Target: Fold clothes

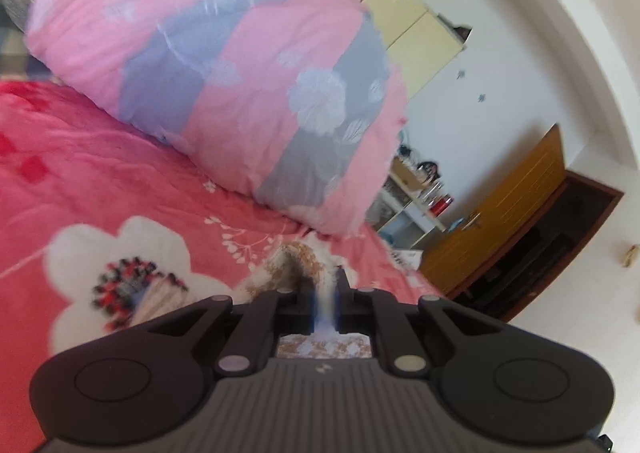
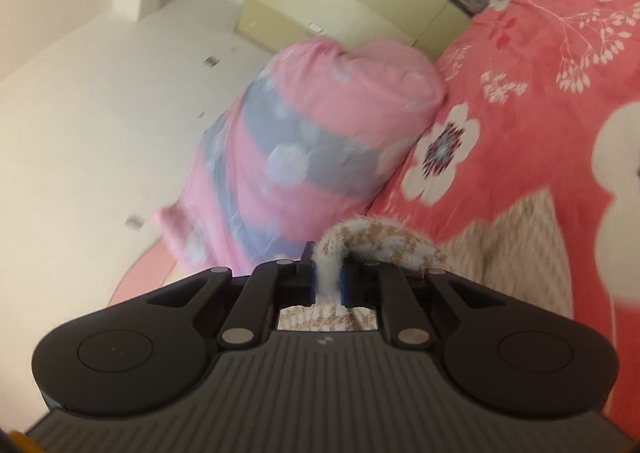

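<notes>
Garment (image 2: 376, 241) — pinched in both claws, over bedspread (image 2: 540, 93)

Fuzzy beige-white garment (image 2: 376, 241) – pinched, draped.

bright, even daylight, no hard shadows. white wall (image 2: 80, 113) near overexposed. motion blur smears the pink-grey quilt (image 1: 224, 65) and bedspread (image 1: 100, 173) in both views. strong fisheye bending; dark vignette at the corners.

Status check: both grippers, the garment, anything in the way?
Left gripper, right gripper: jaws shut on beige patterned garment. Garment over red floral bedspread. Pink-grey pillow ahead.
</notes>
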A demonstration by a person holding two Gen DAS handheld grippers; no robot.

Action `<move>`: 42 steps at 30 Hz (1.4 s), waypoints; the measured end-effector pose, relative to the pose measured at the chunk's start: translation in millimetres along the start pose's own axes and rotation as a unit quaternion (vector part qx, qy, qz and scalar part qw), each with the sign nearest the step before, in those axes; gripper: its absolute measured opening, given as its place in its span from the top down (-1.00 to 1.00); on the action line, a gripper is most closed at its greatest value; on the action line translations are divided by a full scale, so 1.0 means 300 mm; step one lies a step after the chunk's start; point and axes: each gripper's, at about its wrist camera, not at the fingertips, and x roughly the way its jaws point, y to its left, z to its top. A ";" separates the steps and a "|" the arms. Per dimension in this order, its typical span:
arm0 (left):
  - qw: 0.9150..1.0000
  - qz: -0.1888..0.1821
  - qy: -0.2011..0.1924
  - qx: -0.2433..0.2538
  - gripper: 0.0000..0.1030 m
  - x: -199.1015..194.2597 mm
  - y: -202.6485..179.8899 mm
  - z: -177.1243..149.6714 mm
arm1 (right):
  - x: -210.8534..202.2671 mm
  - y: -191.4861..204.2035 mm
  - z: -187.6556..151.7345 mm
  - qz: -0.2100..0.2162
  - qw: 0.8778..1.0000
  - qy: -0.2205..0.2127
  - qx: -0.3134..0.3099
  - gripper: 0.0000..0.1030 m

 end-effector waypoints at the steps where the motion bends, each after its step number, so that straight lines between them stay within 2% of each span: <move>1: 1.000 0.022 0.008 -0.004 0.63 0.082 0.025 -0.017 | 0.055 -0.073 0.019 -0.009 1.000 -0.002 0.026 0.81; 2: 0.998 0.055 0.022 -0.013 0.42 0.156 0.053 -0.040 | 0.111 -0.147 0.039 -0.019 0.998 -0.004 0.053 0.75; 3: 0.995 0.086 0.036 -0.016 0.44 0.212 0.080 -0.060 | 0.166 -0.220 0.058 -0.028 0.996 -0.006 0.079 0.75; 4: 0.993 0.108 0.040 -0.013 0.48 0.243 0.094 -0.076 | 0.201 -0.307 0.054 -0.054 0.991 0.003 0.125 0.65; 5: 0.993 0.112 0.029 -0.013 0.48 0.246 0.100 -0.086 | 0.203 -0.356 0.043 -0.051 0.987 -0.002 0.153 0.69; 7: 0.996 0.081 0.010 -0.031 0.42 0.213 0.103 -0.076 | 0.201 -0.444 0.021 -0.036 0.978 -0.018 0.204 0.69; 8: 0.997 0.070 0.003 -0.030 0.41 0.184 0.094 -0.061 | 0.179 -0.425 0.027 -0.036 0.980 -0.028 0.194 0.57; 9: 0.998 0.061 -0.004 -0.028 0.38 0.154 0.083 -0.044 | 0.154 -0.397 0.036 -0.036 0.982 -0.039 0.179 0.31; 11: 0.998 0.057 -0.013 -0.007 0.22 0.059 0.052 -0.010 | 0.104 -0.341 0.052 -0.037 0.986 -0.061 0.148 -0.06; 13: 0.999 0.050 -0.018 0.011 0.11 -0.052 0.025 0.020 | 0.048 -0.265 0.063 -0.041 0.988 -0.079 0.124 -0.07; 14: 0.998 0.053 -0.013 0.020 0.00 -0.114 0.022 0.017 | 0.020 -0.226 0.067 -0.040 0.989 -0.084 0.116 -0.06; 15: 0.998 0.058 -0.007 0.029 -0.10 -0.177 0.021 0.011 | -0.013 -0.185 0.055 -0.039 0.990 -0.085 0.101 -0.10; 17: 0.997 0.068 0.005 0.046 -0.16 -0.304 0.018 -0.002 | -0.084 -0.103 0.011 -0.044 0.993 -0.084 0.067 -0.21; 18: 0.996 0.074 0.012 0.052 -0.20 -0.365 0.030 -0.029 | -0.123 -0.092 -0.038 -0.051 0.994 -0.074 0.062 -0.32; 20: 0.995 0.085 0.029 0.046 -0.29 -0.475 0.078 -0.107 | -0.202 -0.076 -0.141 -0.064 0.995 -0.051 0.057 -0.36; 23: 0.995 0.079 0.055 0.005 -0.32 -0.576 0.171 -0.237 | -0.321 -0.052 -0.294 -0.085 0.995 -0.017 0.048 -0.42; 24: 0.995 0.072 0.061 -0.007 -0.39 -0.596 0.199 -0.281 | -0.344 -0.060 -0.337 -0.095 0.994 -0.006 0.051 -0.42; 29: 0.990 0.052 0.115 -0.068 -0.45 -0.519 0.296 -0.457 | -0.449 -0.113 -0.548 -0.146 0.986 0.048 0.070 -0.44; 32: 0.992 0.055 0.094 -0.061 -0.48 -0.454 0.305 -0.472 | -0.435 -0.138 -0.604 -0.173 0.980 0.066 0.074 -0.43; 34: 0.995 0.049 0.074 -0.054 -0.51 -0.419 0.303 -0.467 | -0.398 -0.141 -0.597 -0.168 0.981 0.068 0.070 -0.47; 39: 0.993 0.036 0.036 -0.102 -0.50 -0.329 0.335 -0.446 | -0.280 -0.188 -0.534 -0.148 0.983 0.057 0.096 -0.47; 42: 0.993 0.041 0.022 -0.110 -0.50 -0.278 0.327 -0.443 | -0.214 -0.221 -0.485 -0.133 0.984 0.037 0.117 -0.46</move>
